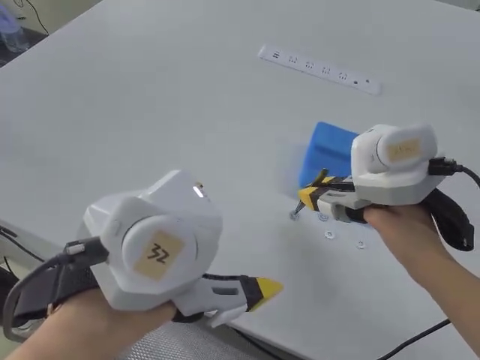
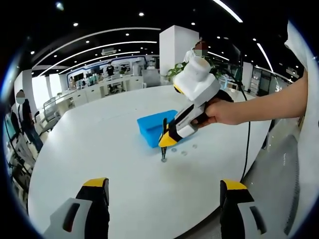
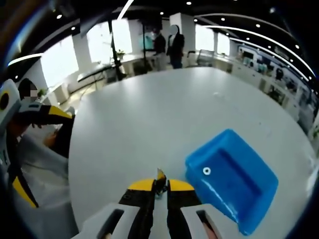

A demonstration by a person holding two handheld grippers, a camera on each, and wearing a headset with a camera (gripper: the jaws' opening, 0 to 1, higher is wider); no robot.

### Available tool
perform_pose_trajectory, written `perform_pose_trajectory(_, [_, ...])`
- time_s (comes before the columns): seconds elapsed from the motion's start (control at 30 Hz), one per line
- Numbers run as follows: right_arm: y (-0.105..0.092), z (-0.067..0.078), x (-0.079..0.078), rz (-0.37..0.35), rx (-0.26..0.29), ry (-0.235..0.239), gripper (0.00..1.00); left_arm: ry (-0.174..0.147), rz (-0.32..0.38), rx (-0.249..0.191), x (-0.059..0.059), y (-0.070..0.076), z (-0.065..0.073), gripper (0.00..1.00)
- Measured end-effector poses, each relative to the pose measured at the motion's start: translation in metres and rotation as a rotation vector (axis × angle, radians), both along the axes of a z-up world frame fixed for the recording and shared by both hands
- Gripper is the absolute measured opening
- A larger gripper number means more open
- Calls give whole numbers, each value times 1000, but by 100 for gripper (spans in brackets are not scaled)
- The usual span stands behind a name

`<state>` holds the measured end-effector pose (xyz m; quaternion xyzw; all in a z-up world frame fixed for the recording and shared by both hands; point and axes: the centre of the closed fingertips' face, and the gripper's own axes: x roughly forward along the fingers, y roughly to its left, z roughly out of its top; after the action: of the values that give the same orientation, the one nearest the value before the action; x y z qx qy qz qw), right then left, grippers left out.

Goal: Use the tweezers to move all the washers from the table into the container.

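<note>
The blue container (image 1: 330, 152) (image 2: 153, 127) (image 3: 234, 184) stands on the white table with one washer (image 3: 206, 171) lying inside it. Three washers (image 1: 329, 235) (image 2: 183, 153) rest on the table just beside it. My right gripper (image 1: 306, 196) (image 2: 167, 141) (image 3: 159, 186) is shut on the dark tweezers (image 1: 297, 211) (image 2: 163, 150) (image 3: 160, 175). Their tips point down at the table, left of the loose washers. Whether the tips hold anything is too small to tell. My left gripper (image 1: 259, 294) (image 2: 162, 191) hovers open near the table's front edge, nothing between its jaws.
A white power strip (image 1: 319, 69) lies at the far side of the table (image 1: 165, 105). A black cable (image 2: 245, 144) trails from the right gripper over the table edge. People stand in the distance beyond the table.
</note>
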<state>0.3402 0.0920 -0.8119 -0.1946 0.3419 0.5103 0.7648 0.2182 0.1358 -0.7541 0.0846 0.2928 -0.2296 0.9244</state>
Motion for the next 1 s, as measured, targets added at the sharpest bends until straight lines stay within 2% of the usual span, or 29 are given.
perform_pose_trajectory(0.07, [0,-1,3,-3,5,-20,5,0,0,8,0,0,0,95])
perform_pose_trajectory(0.17, [0,-1,5,-16,20,2,5,-9,5,3,0,0,2,95])
perform_pose_trajectory(0.37, [1,-1,1,-7,20,-26,4,-5,-6,17,0,-3,0,94])
perform_pose_trajectory(0.5, [-2,-1,3,-50,54,5,3,-3,-10,12,0,-4,0,94])
perform_pose_trajectory(0.57, [-4,-2,5,-55,52,3,3,-15,-6,12,1,-3,2,94])
perform_pose_trajectory(0.87, [-5,-1,1,-57,34,1,3,-21,-5,17,2,-2,6,94])
perform_pose_trajectory(1.0, [-4,6,-3,-39,33,-10,3,-22,-3,22,1,0,6,94])
